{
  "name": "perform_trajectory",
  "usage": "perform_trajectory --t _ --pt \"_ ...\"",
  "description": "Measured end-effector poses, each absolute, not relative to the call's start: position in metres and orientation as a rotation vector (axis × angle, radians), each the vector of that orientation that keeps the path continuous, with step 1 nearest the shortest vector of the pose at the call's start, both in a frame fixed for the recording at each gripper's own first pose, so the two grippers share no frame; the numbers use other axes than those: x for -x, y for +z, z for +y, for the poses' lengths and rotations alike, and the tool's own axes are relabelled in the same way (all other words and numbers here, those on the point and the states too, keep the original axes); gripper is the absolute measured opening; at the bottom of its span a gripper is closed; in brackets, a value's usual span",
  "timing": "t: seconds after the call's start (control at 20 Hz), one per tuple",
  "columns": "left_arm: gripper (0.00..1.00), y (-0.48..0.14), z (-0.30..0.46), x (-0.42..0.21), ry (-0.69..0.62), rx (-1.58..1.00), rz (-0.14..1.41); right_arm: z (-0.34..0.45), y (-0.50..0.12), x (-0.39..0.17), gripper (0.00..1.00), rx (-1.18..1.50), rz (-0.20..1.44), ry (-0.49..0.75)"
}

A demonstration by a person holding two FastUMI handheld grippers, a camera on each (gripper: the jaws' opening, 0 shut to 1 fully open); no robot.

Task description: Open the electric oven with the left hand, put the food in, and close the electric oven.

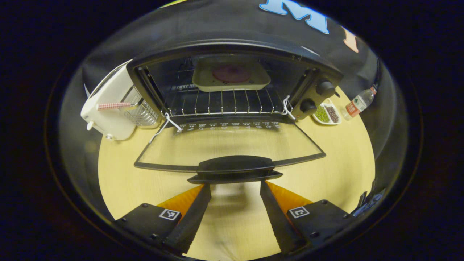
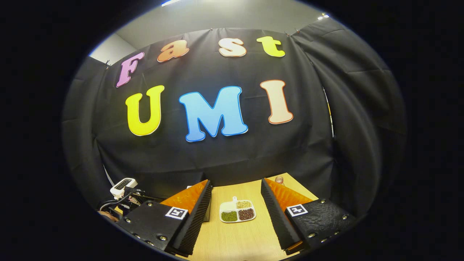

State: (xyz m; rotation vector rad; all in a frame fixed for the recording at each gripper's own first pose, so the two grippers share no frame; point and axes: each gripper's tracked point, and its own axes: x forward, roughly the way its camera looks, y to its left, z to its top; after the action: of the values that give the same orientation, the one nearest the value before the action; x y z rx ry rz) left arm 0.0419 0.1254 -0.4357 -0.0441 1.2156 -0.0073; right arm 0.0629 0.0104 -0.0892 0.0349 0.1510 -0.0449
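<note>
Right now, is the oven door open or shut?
Open. In the left gripper view the oven door lies folded down flat toward the camera, exposing the wire rack and a tray with food inside.

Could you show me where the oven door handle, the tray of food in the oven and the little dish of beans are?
Oven door handle (image 1: 235, 165), left gripper view, middle of the bar.
Tray of food (image 1: 253, 78), left gripper view, tray's right rim.
Dish of beans (image 2: 228, 206), right gripper view, bare upper-left compartment.
</note>
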Motion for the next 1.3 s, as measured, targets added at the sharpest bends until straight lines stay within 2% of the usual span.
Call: perform_trajectory --t 0.1,0.15,0.5,0.55,0.75,0.85,0.9,1.0,1.05,1.1,1.15,1.2,1.3 --pt "0.89 -0.428 0.125 -0.043 -0.008 0.040 1.199 0.011 -0.087 -0.060 0.84 -0.033 0.147 -0.044" --pt "0.93 -0.426 0.125 -0.044 -0.009 0.038 1.190 0.011 -0.087 -0.059 0.84 -0.036 0.145 -0.044" --pt "0.94 -0.409 0.124 -0.058 -0.001 0.028 1.124 0.001 -0.088 -0.053 0.84 -0.037 0.146 -0.071" --pt "0.98 -0.407 0.124 -0.062 0.002 0.025 1.108 -0.001 -0.088 -0.052 0.84 -0.040 0.147 -0.075" --pt "0.94 -0.397 0.123 -0.078 0.017 0.018 1.051 -0.007 -0.089 -0.047 0.84 -0.046 0.151 -0.088" --pt "0.89 -0.388 0.120 -0.090 0.020 0.020 0.985 -0.008 -0.087 -0.046 0.84 -0.041 0.144 -0.090" --pt "0.98 -0.378 0.119 -0.095 0.019 0.013 0.941 -0.008 -0.086 -0.046 0.84 -0.036 0.141 -0.089" --pt "0.94 -0.351 0.114 -0.105 0.011 -0.001 0.850 -0.005 -0.083 -0.046 0.84 -0.029 0.136 -0.079" --pt "0.98 -0.333 0.112 -0.104 0.011 -0.008 0.803 -0.004 -0.082 -0.046 0.84 -0.027 0.132 -0.070" --pt "0.89 -0.316 0.109 -0.105 0.011 -0.013 0.751 -0.001 -0.079 -0.046 0.84 -0.025 0.126 -0.059" --pt "0.94 -0.294 0.108 -0.103 0.021 -0.016 0.694 0.003 -0.074 -0.046 0.84 -0.020 0.116 -0.049" --pt "0.89 -0.273 0.109 -0.101 0.036 -0.015 0.631 0.009 -0.068 -0.047 0.84 -0.013 0.105 -0.037" --pt "0.97 -0.218 0.098 -0.093 0.043 -0.009 0.483 0.021 -0.054 -0.046 0.84 -0.005 0.077 -0.012"
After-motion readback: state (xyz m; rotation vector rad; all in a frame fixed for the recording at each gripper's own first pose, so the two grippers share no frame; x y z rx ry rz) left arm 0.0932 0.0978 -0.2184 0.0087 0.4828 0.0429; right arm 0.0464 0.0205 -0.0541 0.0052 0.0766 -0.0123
